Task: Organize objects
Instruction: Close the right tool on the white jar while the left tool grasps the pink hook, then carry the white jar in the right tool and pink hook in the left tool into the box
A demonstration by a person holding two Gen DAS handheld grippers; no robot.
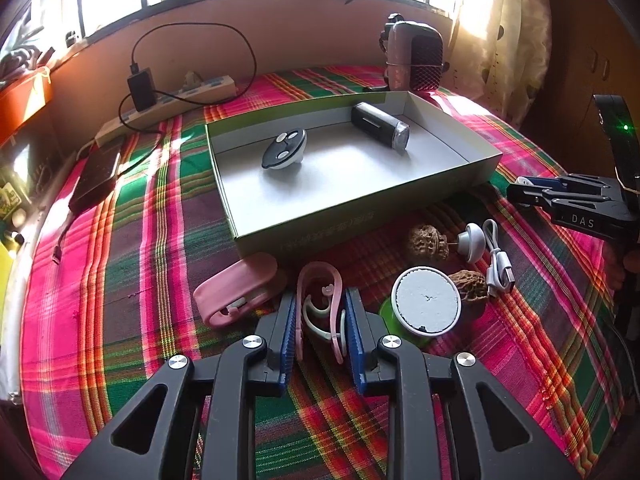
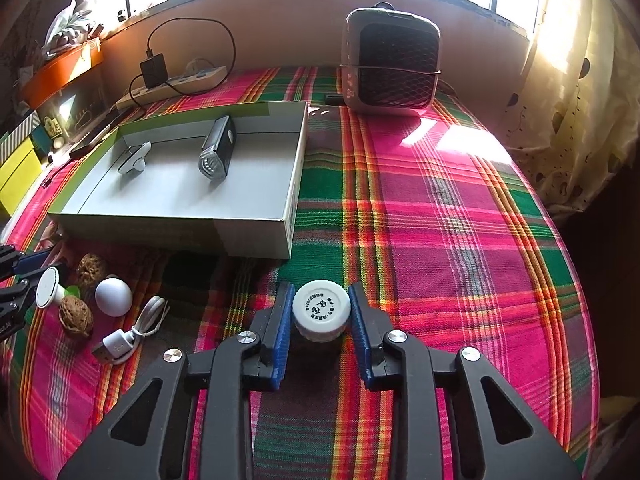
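Pink clip: lay on the plaid cloth just left of the left gripper, near the box's front wall – looked like light, springy plastic.
Left gripper: fingers pinched the pink-and-white loops, which lay on the cloth before the box; thin, bendy and light, so best held across the bunched middle.
Box: open tray, already holding a torch and a round gadget.
Green pot: stood right of the loops, untouched.
Walnuts: hard, rough, likely to roll.
Cable: limp – take it at the coil.
Right gripper: fingers pinched the white-capped jar at its cap, still on the cloth; stiff, smooth, may slip.
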